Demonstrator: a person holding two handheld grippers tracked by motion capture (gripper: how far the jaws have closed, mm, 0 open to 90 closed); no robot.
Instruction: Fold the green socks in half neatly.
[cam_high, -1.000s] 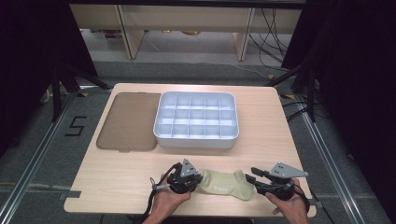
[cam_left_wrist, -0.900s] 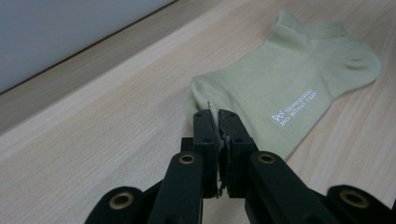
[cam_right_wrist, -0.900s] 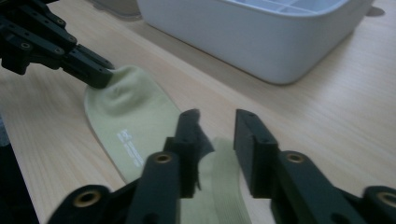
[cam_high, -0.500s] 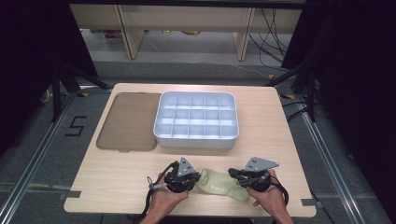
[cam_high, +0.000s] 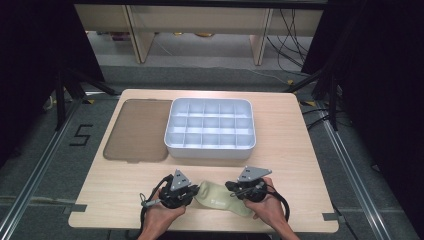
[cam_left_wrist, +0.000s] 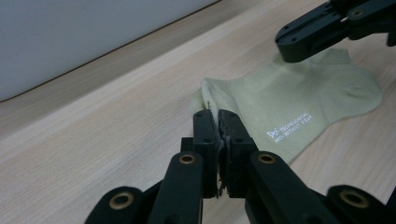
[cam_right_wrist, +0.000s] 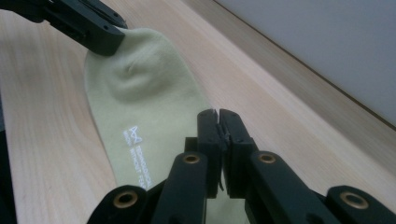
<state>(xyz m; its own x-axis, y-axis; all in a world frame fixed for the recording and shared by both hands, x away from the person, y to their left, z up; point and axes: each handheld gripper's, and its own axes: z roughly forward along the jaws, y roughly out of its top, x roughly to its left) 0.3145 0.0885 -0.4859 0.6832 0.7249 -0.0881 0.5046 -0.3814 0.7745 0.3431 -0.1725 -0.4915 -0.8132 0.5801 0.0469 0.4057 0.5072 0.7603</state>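
high view looks down on the table (cam_high: 125, 200); both gripper views sit low, close, sharing the sock (cam_left_wrist: 299, 107).

The pale wooden rectangular desk (cam_high: 300, 150) stands on grey carpeted floor (cam_high: 45, 165). Black curtains (cam_high: 30, 60) flank both sides. Beige wooden shelving (cam_high: 200, 15) lines the rear.

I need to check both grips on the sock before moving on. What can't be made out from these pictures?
- High view: the grip points on the sock lie under the left gripper and right gripper.
- Left gripper view: how much cloth is pinched; the shut jaws cover it.
- Right gripper view: the sock's near end runs behind the jaws and off the bottom edge.
- The sock's white print is too small to read fully.
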